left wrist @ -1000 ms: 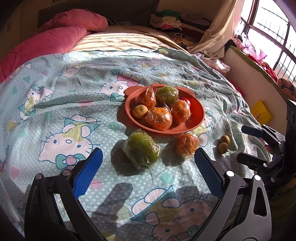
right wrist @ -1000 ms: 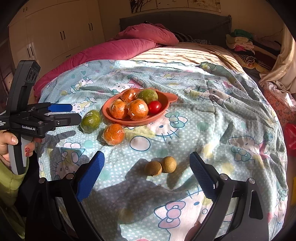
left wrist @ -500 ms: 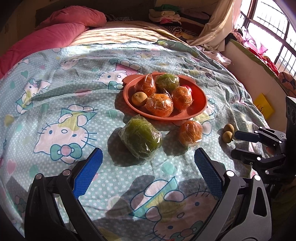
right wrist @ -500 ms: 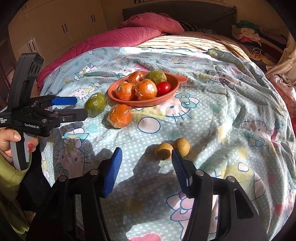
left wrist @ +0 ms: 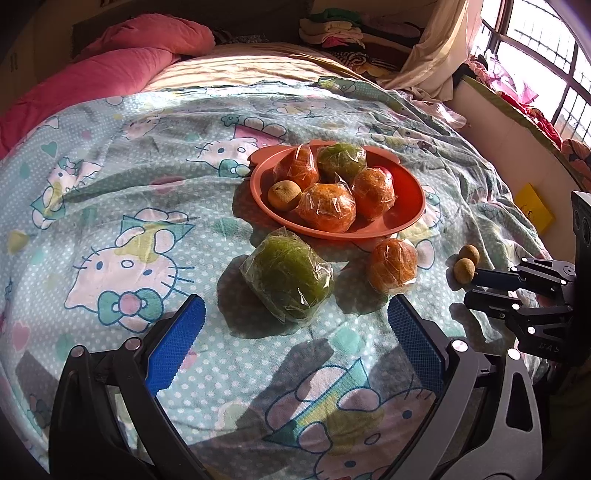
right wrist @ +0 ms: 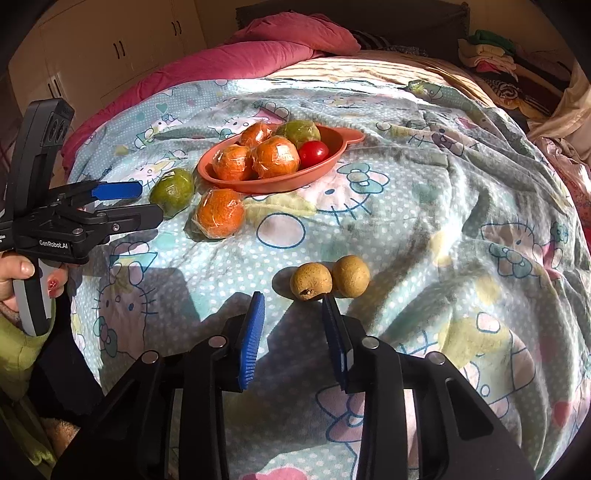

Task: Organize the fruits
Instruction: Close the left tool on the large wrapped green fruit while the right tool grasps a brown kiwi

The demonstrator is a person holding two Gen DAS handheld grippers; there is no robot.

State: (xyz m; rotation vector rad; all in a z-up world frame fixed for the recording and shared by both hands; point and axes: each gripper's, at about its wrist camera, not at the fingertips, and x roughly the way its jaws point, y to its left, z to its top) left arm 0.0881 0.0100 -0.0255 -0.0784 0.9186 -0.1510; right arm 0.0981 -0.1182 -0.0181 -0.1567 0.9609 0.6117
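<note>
An orange plate on the bed holds several wrapped oranges, a wrapped green fruit, a small brown fruit and a red tomato. A wrapped green fruit and a wrapped orange lie in front of the plate. Two small brown fruits lie apart to the right. My left gripper is open, just short of the green fruit. My right gripper is partly open and empty, just short of the left brown fruit.
A cartoon-cat bedsheet covers the bed. A pink quilt and pillow lie at the far end. Folded clothes are stacked at the back right. The bed edge and a wall with a yellow note are at the right.
My right gripper's jaws have narrowed a lot and it has moved down toward the two small brown fruits. My left gripper has moved closer to the green fruit, still wide open.
</note>
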